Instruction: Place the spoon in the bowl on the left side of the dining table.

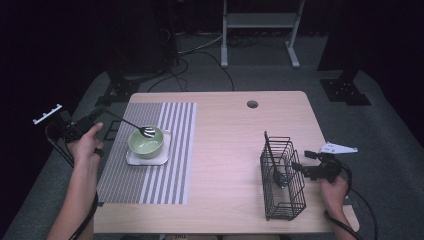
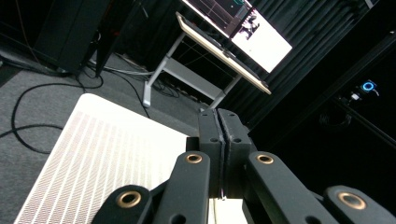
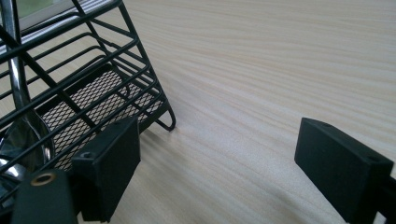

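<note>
A green bowl (image 1: 146,142) sits on a small white square plate (image 1: 132,159) on a striped placemat (image 1: 150,185). My left gripper (image 1: 100,114) is shut on the handle of a dark fork (image 1: 135,126), whose tines hang over the bowl's rim. The left gripper view has the jaws pressed together (image 2: 219,121) above the placemat (image 2: 93,158). At the right stands a black wire basket (image 1: 282,200) with a metal spoon (image 1: 279,177) inside. My right gripper (image 1: 298,167) is open beside the basket's right wall. Its jaws (image 3: 224,163) stand wide apart next to the basket (image 3: 93,70) and spoon (image 3: 23,135).
The wooden table (image 1: 225,140) has a cable hole (image 1: 252,104) near its far edge. A white metal stand (image 1: 260,22) and cables lie on the grey floor beyond. Dark equipment stands at the back left.
</note>
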`<state>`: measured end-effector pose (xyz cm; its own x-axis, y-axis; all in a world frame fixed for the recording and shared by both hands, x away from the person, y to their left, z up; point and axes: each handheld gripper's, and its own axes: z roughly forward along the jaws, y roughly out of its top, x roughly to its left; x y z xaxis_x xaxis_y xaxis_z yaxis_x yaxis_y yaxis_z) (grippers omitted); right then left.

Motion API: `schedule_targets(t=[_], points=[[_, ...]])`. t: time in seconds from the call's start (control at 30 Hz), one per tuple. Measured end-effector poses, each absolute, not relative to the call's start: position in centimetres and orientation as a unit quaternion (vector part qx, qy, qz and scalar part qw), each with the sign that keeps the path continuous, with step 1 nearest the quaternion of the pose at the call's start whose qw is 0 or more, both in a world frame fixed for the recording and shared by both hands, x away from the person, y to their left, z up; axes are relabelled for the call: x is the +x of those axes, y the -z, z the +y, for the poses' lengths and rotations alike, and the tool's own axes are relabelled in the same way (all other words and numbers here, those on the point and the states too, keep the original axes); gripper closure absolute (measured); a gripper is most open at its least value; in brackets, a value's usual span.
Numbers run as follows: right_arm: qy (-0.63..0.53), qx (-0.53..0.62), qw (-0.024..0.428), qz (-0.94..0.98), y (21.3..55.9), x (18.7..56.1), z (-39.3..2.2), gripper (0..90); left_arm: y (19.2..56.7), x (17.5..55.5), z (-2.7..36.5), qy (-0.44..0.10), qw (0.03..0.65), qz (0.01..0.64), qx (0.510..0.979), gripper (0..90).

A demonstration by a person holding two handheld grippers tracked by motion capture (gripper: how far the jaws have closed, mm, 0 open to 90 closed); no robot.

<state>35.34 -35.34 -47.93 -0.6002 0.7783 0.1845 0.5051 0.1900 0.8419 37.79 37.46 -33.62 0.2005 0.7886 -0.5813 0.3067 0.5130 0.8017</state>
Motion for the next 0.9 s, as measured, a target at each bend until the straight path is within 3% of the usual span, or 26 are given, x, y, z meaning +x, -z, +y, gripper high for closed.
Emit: schedule_targets(t=[0.9], points=[[-0.474, 0.425, 0.144, 0.758, 47.9, 35.3, -35.4, 13.3, 35.8, 38.3, 39.3, -0.196, 0.611, 0.626, 0.443, 89.6]])
